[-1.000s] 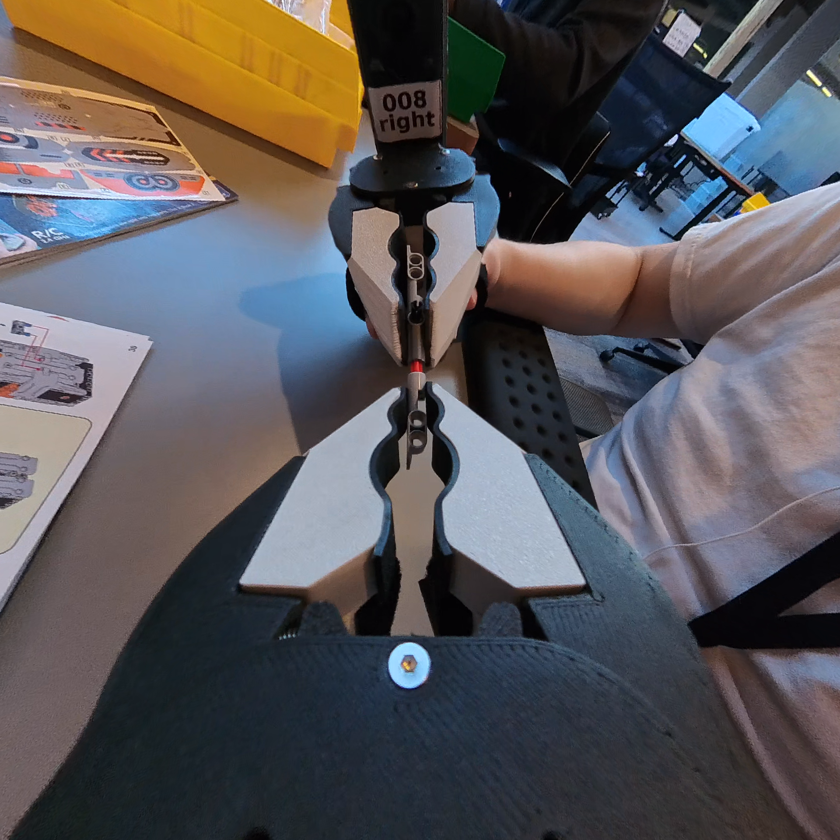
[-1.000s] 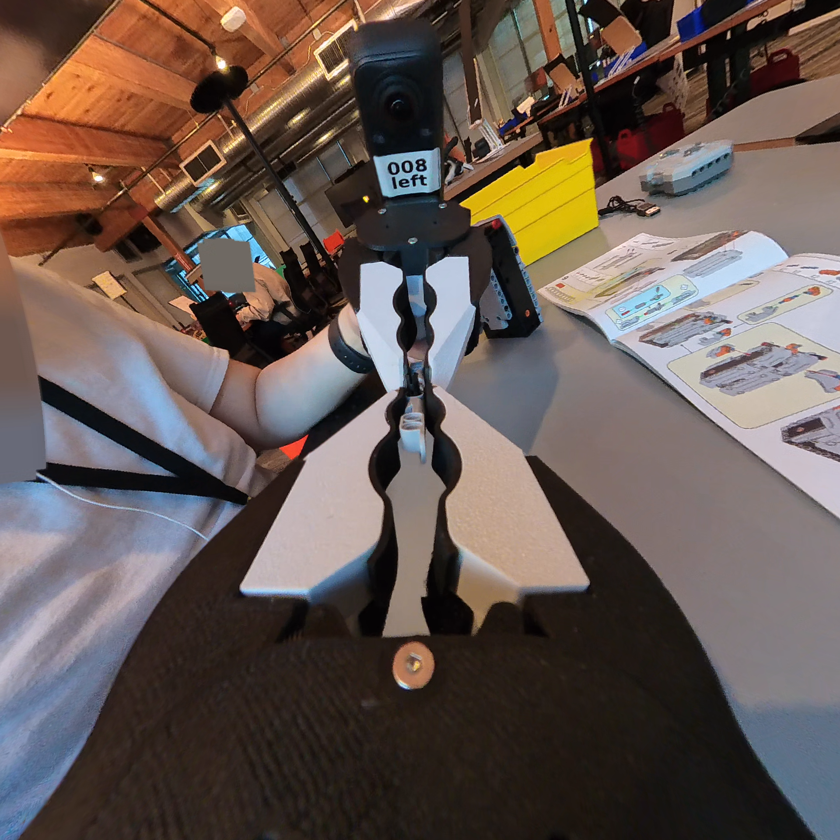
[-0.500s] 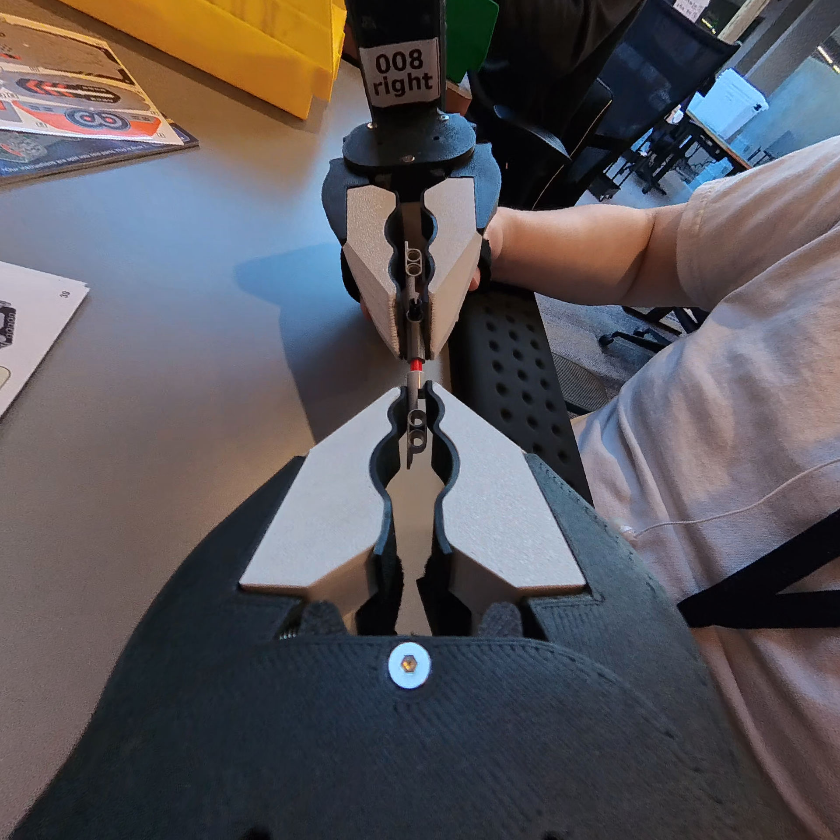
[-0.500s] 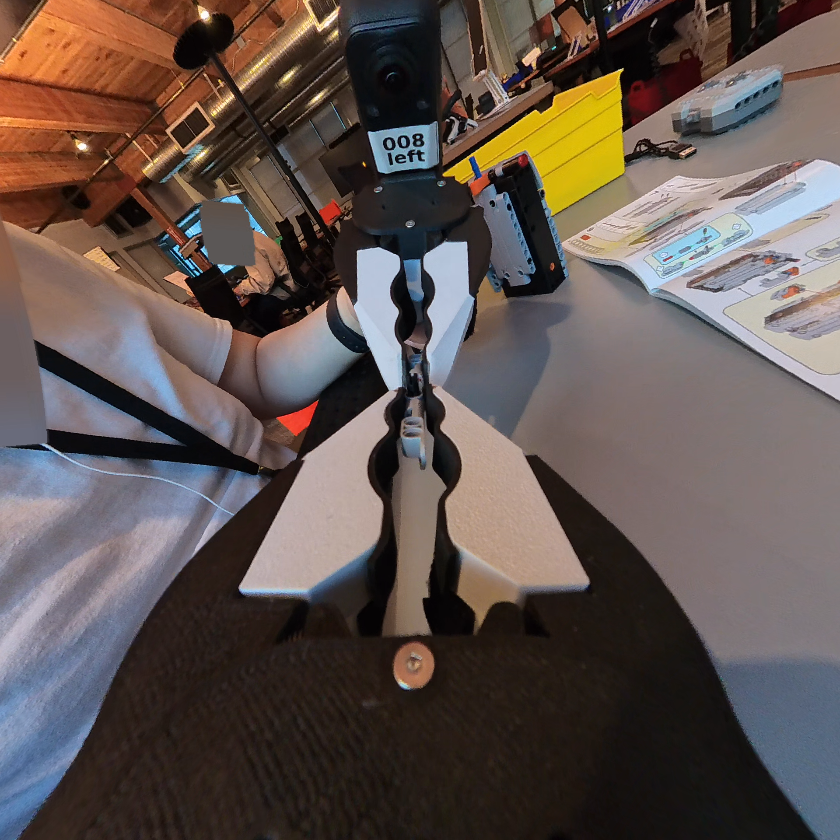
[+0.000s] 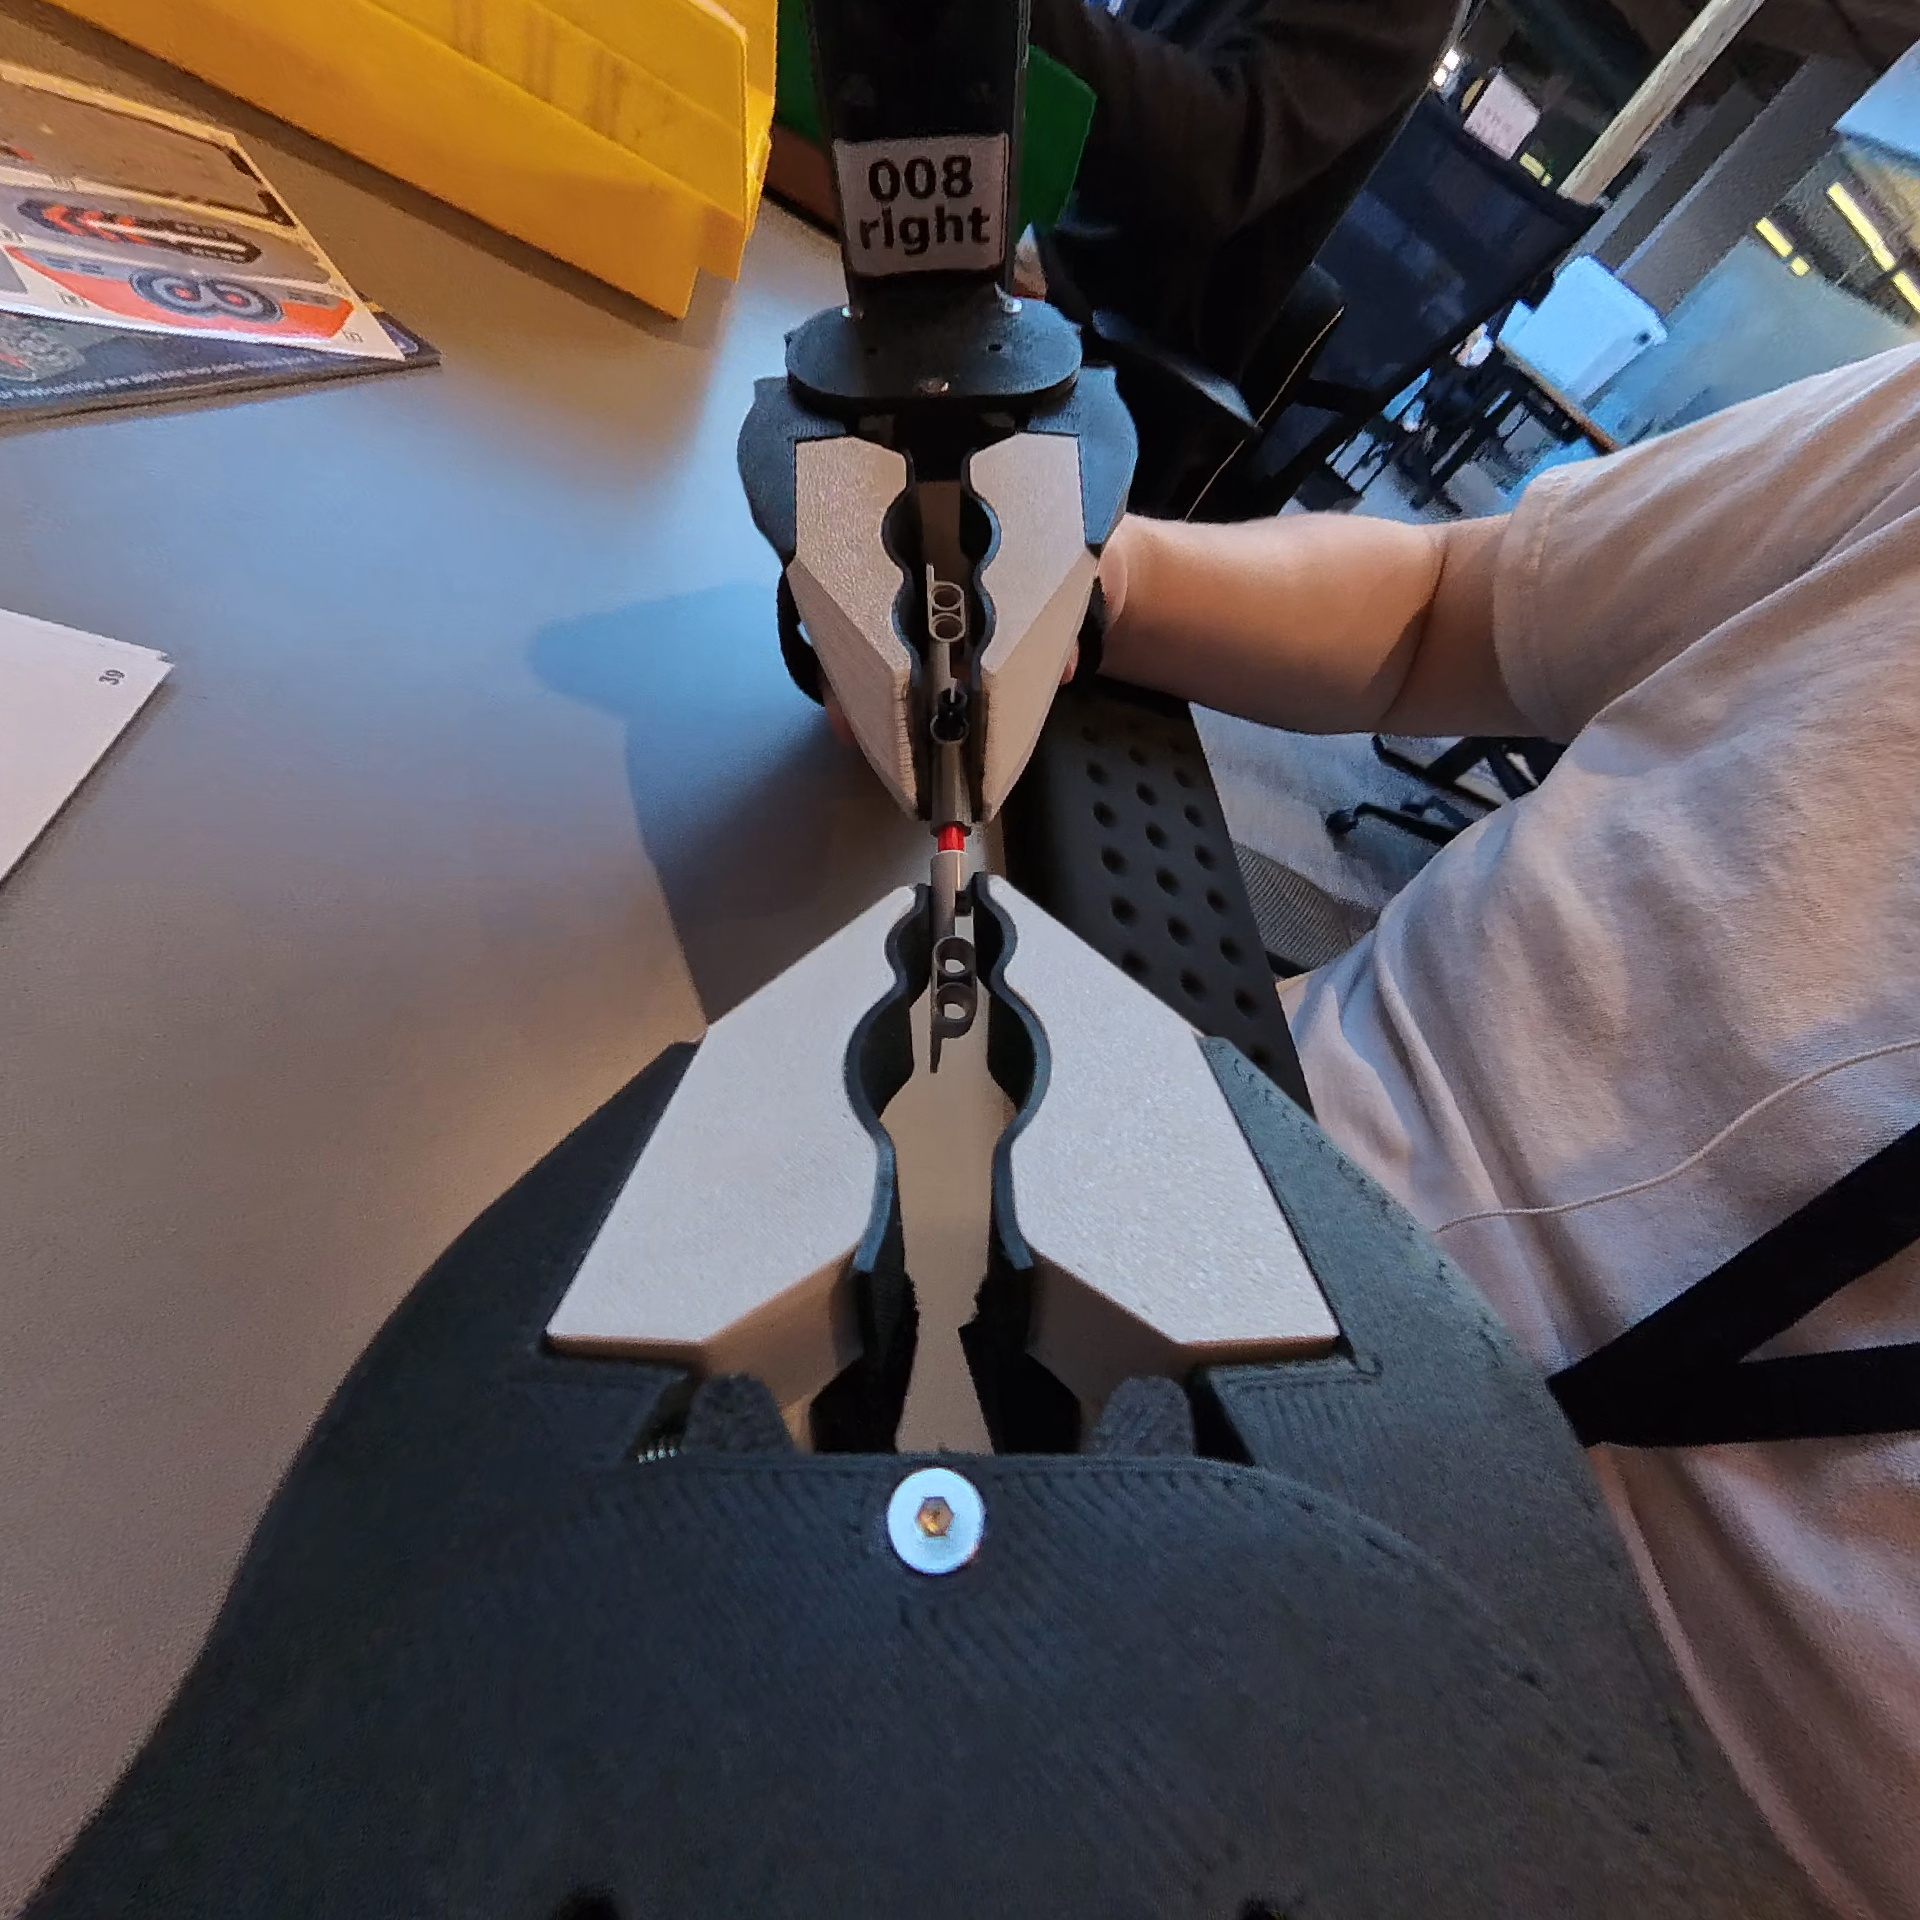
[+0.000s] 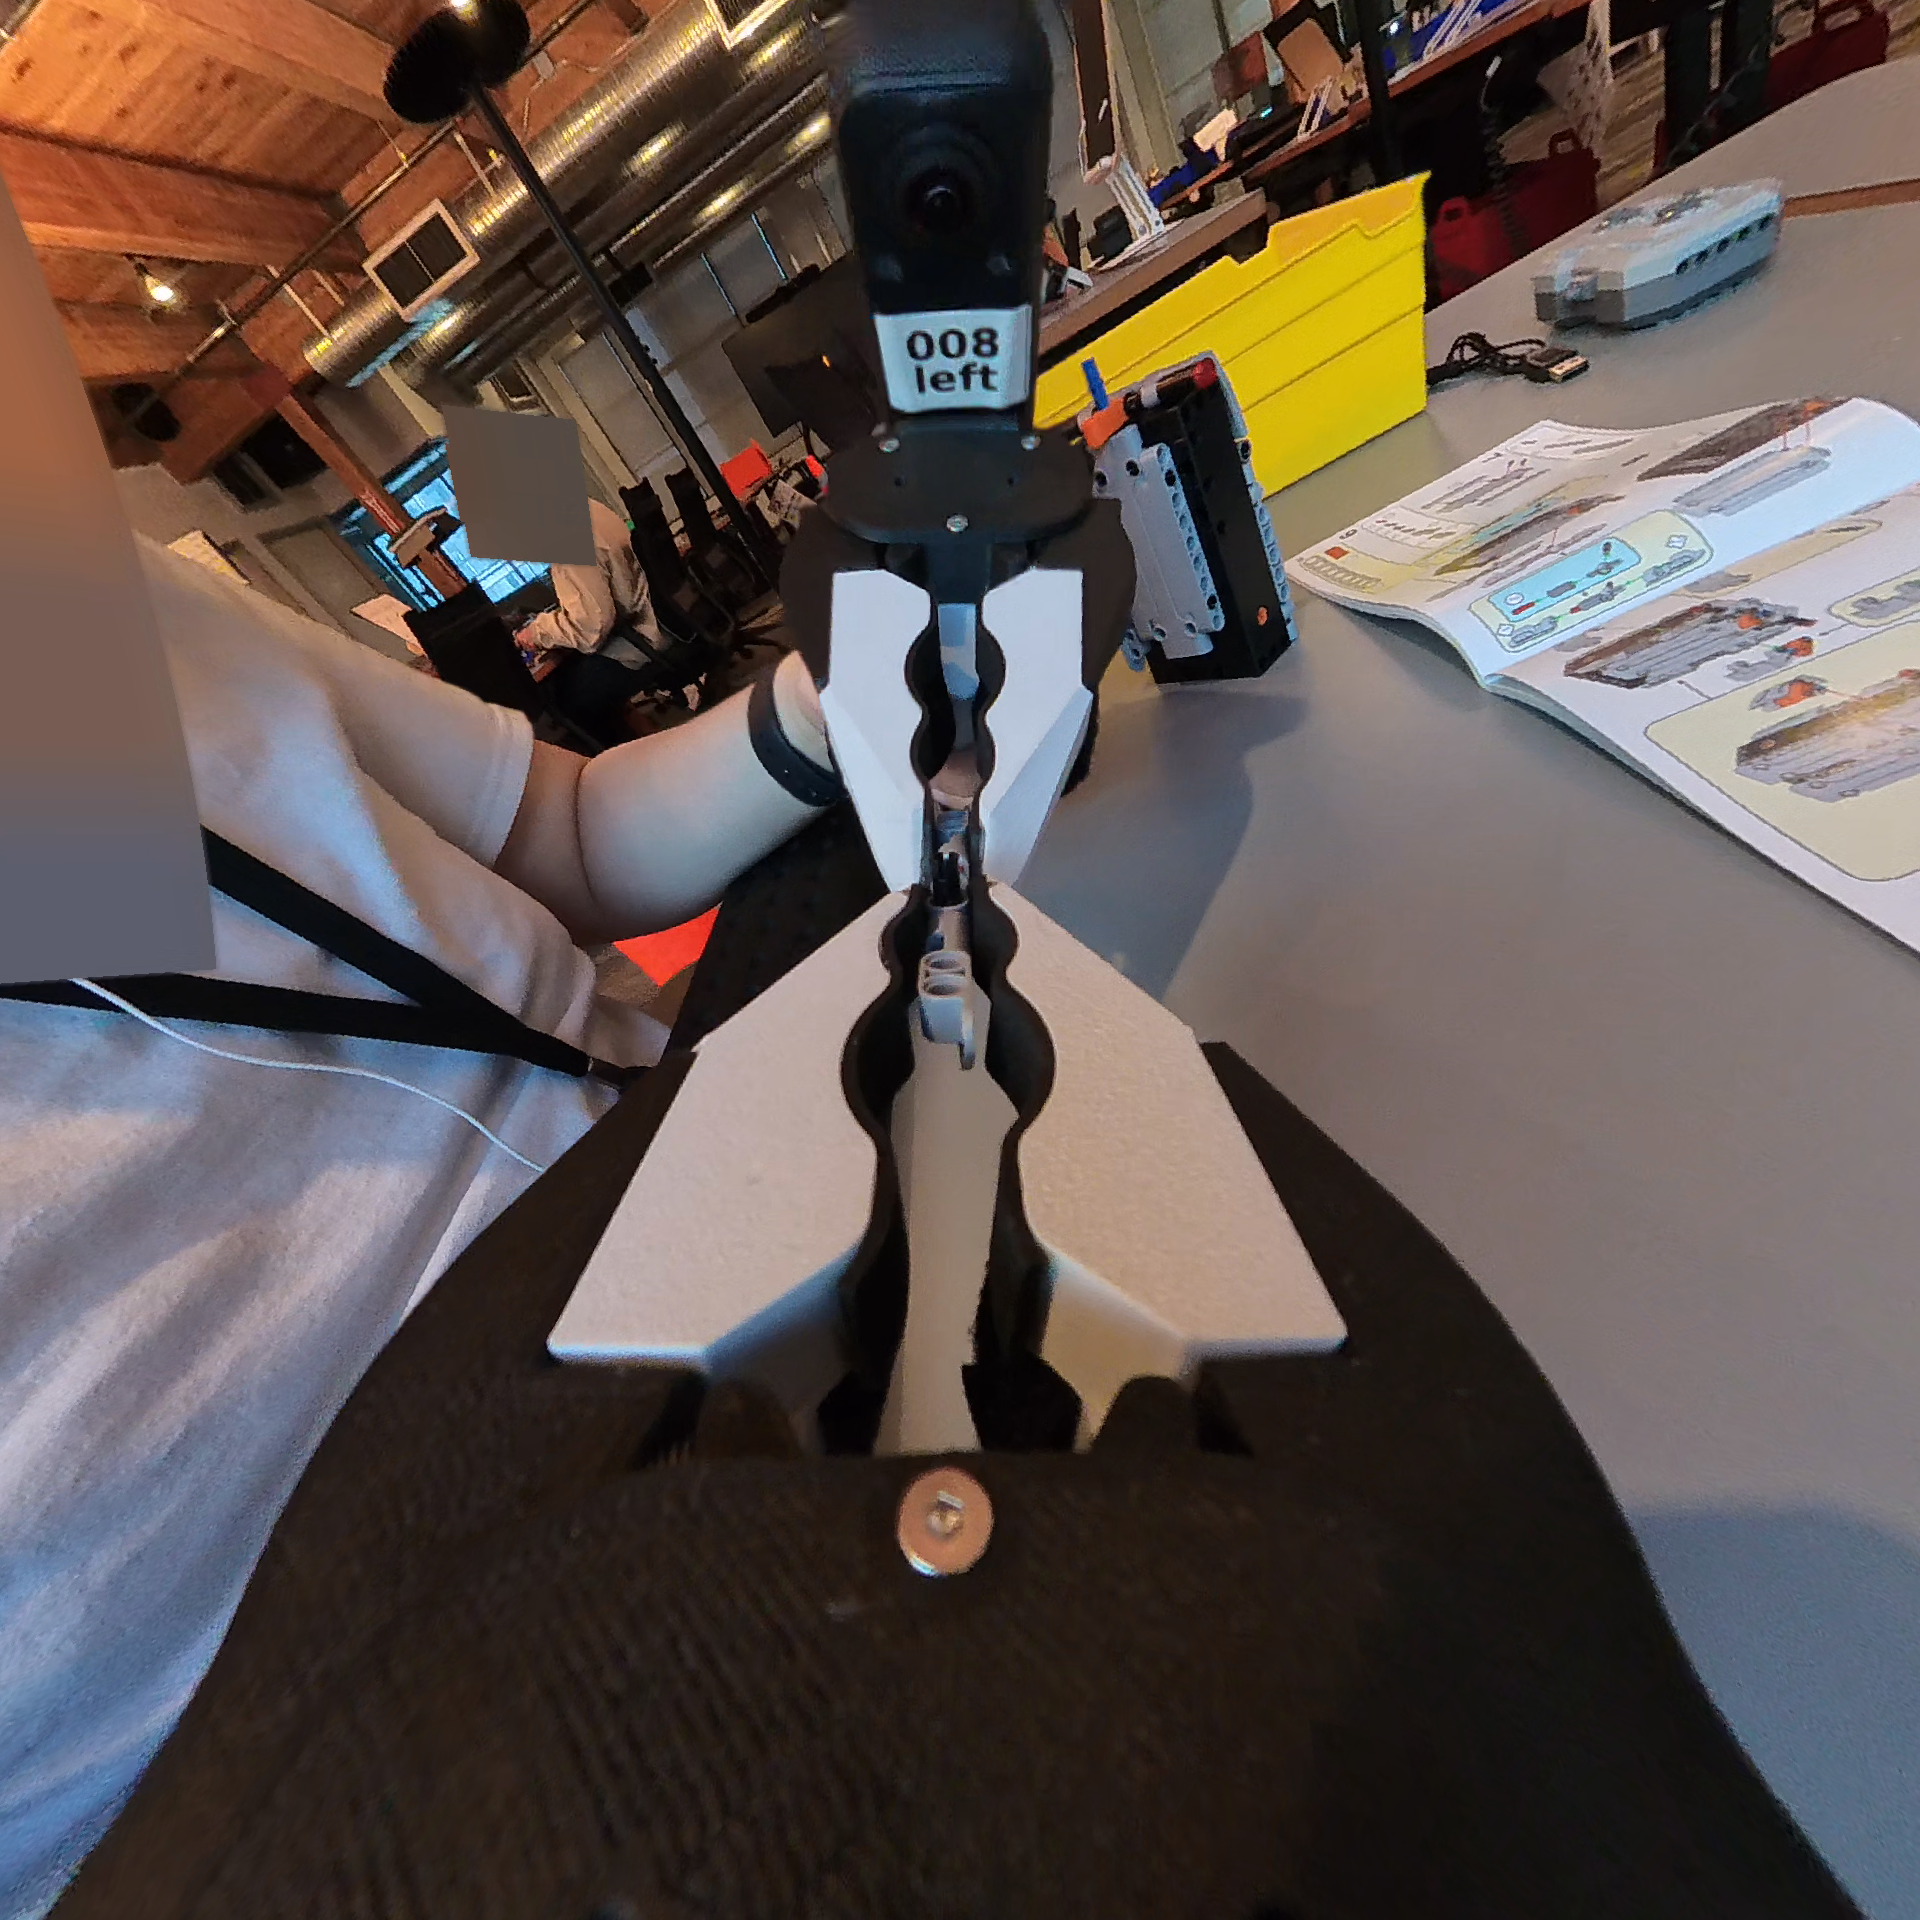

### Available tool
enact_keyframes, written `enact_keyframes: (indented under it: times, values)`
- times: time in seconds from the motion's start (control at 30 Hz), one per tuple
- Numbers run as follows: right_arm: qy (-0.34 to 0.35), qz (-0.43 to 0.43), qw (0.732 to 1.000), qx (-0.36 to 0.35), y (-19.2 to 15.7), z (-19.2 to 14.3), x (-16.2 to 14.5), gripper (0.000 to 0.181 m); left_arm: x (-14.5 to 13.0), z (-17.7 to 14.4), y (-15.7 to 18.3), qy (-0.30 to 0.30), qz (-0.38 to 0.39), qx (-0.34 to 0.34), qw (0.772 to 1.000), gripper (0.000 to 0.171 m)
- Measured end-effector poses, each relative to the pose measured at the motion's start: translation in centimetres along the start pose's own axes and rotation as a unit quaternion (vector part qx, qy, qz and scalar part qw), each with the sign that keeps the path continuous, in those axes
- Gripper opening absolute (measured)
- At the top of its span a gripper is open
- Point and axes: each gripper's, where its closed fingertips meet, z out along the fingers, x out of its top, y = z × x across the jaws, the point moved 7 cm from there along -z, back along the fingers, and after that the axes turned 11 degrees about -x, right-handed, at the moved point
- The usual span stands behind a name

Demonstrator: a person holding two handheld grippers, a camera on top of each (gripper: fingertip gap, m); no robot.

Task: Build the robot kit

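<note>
My left gripper point(image 5: 948, 902) is shut on a dark grey holed beam point(image 5: 952, 977). My right gripper point(image 6: 945, 904) faces it tip to tip and is shut on a light grey holed beam point(image 6: 943, 992). In the left wrist view the right gripper point(image 5: 948, 805) shows ahead with its light grey beam point(image 5: 945, 644), and a short red and white pin point(image 5: 948, 844) bridges the gap between the two beams. In the right wrist view the left gripper point(image 6: 951, 831) shows ahead, and the pin is hidden between the tips. Both are held just above the grey table point(image 5: 312, 779).
A yellow bin point(image 5: 468, 114) and sticker sheets point(image 5: 156, 239) lie at the far left. An open instruction booklet point(image 6: 1662, 644), a black and grey brick assembly point(image 6: 1195, 540), a grey hub point(image 6: 1662, 249) and a cable point(image 6: 1507, 358) lie on the table. A person's arm point(image 5: 1299, 623) and a black perforated chair part point(image 5: 1143, 862) are to the right. My two grippers' fingertips are within a few centimetres of each other.
Both grippers stayed shut and tip to tip on their beams. The pair shifted a little over the table, so the booklet and bin slid in both views.
</note>
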Motion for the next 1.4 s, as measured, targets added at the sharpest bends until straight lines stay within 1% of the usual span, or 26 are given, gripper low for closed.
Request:
enact_keyframes:
  times: [0.07, 0.1, 0.2, 0.3, 0.37, 0.47, 0.6, 0.77, 0.87, 0.93, 1.03, 1.1, 1.17, 1.4]
  values:
    - [0.0, 0.002, 1.0, 0.0, -0.2, -0.1, -0.2, 0.005, -0.1, 0.1, 0.1, 0.006, 0.001, -0.003, 1.0, 0.008]
    - [0.001, -0.001, 1.0, -0.002, -0.3, -0.1, -0.2, 0.005, -0.1, 0.1, 0.1, 0.007, 0.007, -0.003, 1.0, 0.005]
    - [0.003, -0.009, 1.0, -0.002, -0.5, -0.1, -0.3, 0.005, -0.1, 0.2, 0.4, -0.007, 0.02, -0.001, 1.0, 0.005]
    - [0.015, 0.017, 1.0, 0.015, -0.6, -0.2, -0.1, 0.009, 0.1, 0.1, 0.5, -0.001, 0.034, 0.008, 0.999, 0.005]
    - [0.009, 0.022, 1.0, 0.01, -0.4, -0.2, -0.2, 0.005, 0.0, 0.1, 0.5, -0.008, 0.031, 0.013, 0.999, 0.005]
    - [0.003, -0.005, 1.0, 0.0, -0.6, -0.2, -0.2, 0.005, -0.1, 0.2, 0.5, -0.006, 0.021, 0.001, 1.0, 0.005]
    - [0.007, -0.026, 1.0, -0.011, -0.8, -0.3, -0.2, 0.005, -0.2, 0.1, 0.4, 0.015, 0.006, -0.008, 1.0, 0.005]
    - [0.009, -0.016, 1.0, -0.013, -0.5, -0.3, -0.3, 0.006, -0.2, 0.2, 0.2, 0.009, 0.02, 0.012, 1.0, 0.004]
    - [-0.003, -0.013, 1.0, -0.016, -0.4, -0.2, -0.7, 0.006, -0.6, 0.4, 0.1, -0.008, 0.03, 0.02, 0.999, 0.005]
    - [-0.005, -0.012, 1.0, -0.014, -0.5, -0.2, -0.8, 0.006, -0.7, 0.4, 0.1, -0.001, 0.022, 0.014, 1.0, 0.004]
    - [-0.021, -0.007, 1.0, -0.015, -0.3, 0.0, -1.1, 0.006, -1.0, 0.6, -0.1, -0.023, 0.029, 0.025, 0.999, 0.004]
    - [-0.015, -0.008, 1.0, -0.011, -0.3, -0.1, -1.1, 0.006, -0.8, 0.6, 0.1, -0.012, 0.032, 0.021, 0.999, 0.004]
    - [-0.025, -0.003, 1.0, -0.009, -0.3, 0.1, -1.2, 0.006, -1.1, 0.7, 0.0, -0.026, 0.031, 0.021, 0.999, 0.004]
    - [-0.035, -0.006, 0.999, -0.005, -0.4, 0.2, -1.4, 0.006, -1.2, 0.9, 0.1, -0.031, 0.039, 0.017, 0.999, 0.004]
